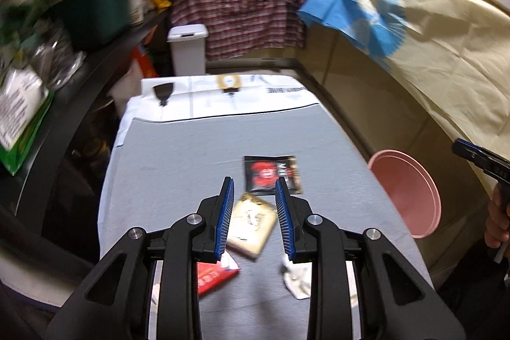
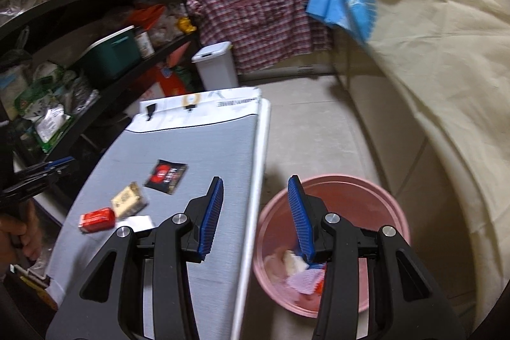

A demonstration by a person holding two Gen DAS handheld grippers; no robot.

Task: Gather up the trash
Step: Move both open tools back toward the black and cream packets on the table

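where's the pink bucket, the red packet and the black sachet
pink bucket [image 2: 395,206]: right wrist view, on its inner wall.
red packet [image 2: 97,219]: right wrist view, on its top face.
black sachet [image 1: 271,172]: left wrist view, on the red print at its middle.

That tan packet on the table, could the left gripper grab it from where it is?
Probably yes. The left gripper is open and empty, with the tan packet lying flat just below its jaws. Nothing sits on the packet, though the red packet lies close.

No text is reading clearly: print on the black packet [image 1: 272,174], red packet [image 2: 97,219] and bench [image 1: 159,180] cover is blurring out.
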